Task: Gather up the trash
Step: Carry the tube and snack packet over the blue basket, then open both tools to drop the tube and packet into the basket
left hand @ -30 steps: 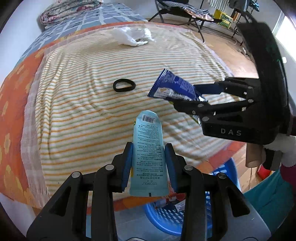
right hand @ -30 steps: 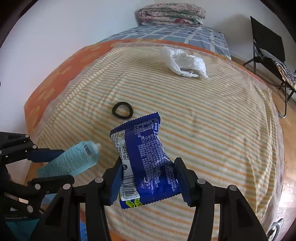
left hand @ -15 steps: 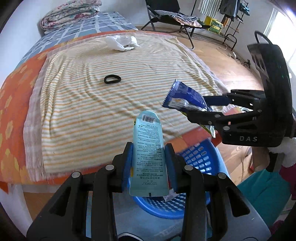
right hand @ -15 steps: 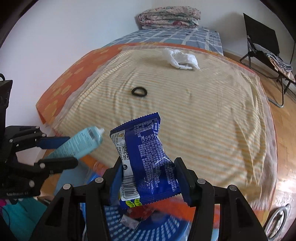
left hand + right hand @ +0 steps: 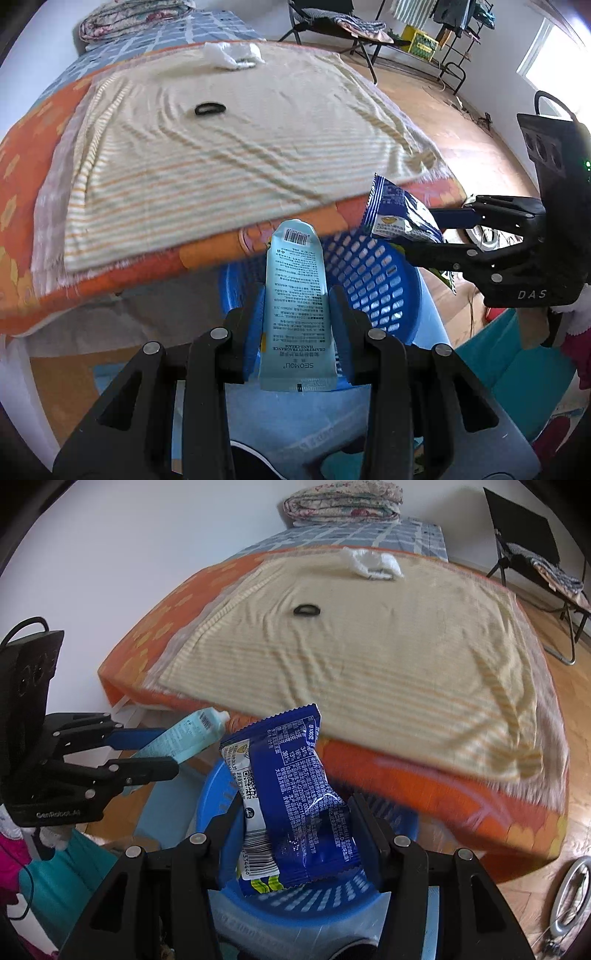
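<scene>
Two black grippers, left (image 5: 297,325) clamping a pale blue tube (image 5: 297,314) and right (image 5: 295,834) clamping a dark blue wrapper (image 5: 295,812), hang over a blue plastic basket (image 5: 295,904) at six o'clock below the striped, orange-edged bed (image 5: 369,646).

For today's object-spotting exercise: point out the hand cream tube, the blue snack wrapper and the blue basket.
hand cream tube (image 5: 297,299), left wrist view, middle of its printed face.
blue snack wrapper (image 5: 295,794), right wrist view, centre of its printed back.
blue basket (image 5: 373,280), left wrist view, perforated inner wall.
</scene>
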Demonstrator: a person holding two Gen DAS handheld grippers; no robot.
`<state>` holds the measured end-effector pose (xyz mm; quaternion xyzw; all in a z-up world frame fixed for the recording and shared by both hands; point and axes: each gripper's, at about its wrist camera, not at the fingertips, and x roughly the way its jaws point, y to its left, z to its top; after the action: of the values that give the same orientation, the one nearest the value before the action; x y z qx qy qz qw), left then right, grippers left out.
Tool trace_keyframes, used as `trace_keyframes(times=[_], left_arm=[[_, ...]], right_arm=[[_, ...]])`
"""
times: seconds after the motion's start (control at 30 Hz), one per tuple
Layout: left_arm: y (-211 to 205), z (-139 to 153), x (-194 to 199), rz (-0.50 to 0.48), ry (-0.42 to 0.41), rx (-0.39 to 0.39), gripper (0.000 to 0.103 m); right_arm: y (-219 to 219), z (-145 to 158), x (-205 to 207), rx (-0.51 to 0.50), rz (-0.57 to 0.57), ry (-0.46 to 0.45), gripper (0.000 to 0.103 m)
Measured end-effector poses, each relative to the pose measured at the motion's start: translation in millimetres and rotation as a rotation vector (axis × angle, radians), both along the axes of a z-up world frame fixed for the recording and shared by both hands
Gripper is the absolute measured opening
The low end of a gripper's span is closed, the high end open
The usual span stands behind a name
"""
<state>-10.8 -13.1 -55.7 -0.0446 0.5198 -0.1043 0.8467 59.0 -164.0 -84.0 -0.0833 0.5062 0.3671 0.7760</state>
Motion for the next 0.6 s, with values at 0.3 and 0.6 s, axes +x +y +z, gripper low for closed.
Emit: trace_keyframes(times=[0.3,0.6], left_arm=[[-12.3,-22.8,-3.3,-0.029,0.058,0.006,0.035],[-19.2,-38.5,-0.1,-0.041,0.107,0.015,0.035]], right_arm=[[-10.6,-25.4,-11.7,-0.045,0.007,0.037,0.056],[-14.3,-47.8,-13.5,-0.086,0.005,0.07,0.056]])
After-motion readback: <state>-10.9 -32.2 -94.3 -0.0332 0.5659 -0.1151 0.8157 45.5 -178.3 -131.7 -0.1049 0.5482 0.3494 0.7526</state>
